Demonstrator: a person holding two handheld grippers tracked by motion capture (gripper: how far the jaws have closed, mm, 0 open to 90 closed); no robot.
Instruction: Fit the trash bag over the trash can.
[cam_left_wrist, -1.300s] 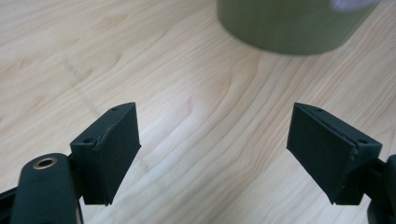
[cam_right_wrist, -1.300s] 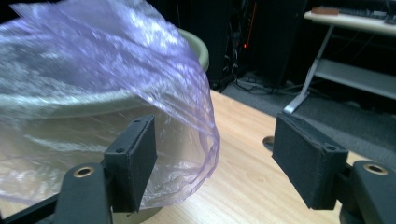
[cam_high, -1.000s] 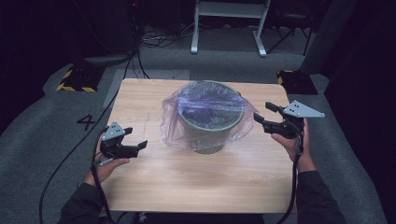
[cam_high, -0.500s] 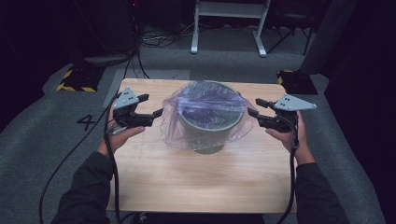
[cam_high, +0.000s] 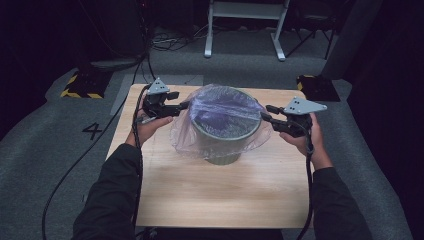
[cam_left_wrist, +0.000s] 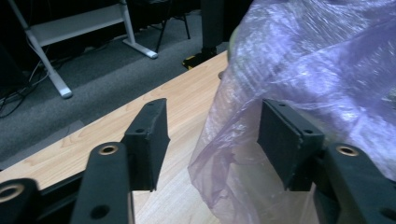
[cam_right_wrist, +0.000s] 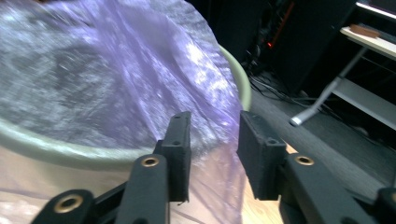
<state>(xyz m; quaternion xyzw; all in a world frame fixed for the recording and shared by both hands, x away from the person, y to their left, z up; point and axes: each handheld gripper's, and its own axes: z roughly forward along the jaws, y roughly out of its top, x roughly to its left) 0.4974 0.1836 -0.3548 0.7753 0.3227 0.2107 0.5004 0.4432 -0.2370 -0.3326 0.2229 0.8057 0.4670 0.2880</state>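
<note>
Now my left gripper (cam_high: 183, 105) has its jaws closing around the purple bag's (cam_high: 220, 107) edge, not yet pinching. That bag lines the green bin (cam_high: 222, 145) mid-table (cam_high: 210, 195). My right gripper (cam_high: 265, 113) closes likewise, film between unpressed jaws.

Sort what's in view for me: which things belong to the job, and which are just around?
In the job:
- purple plastic bag draped over the bin
- green bin
- left gripper, jaws just closing around the bag's edge
- right gripper, likewise

Just around:
- wooden table
- white frame on the floor
- floor cables
</note>
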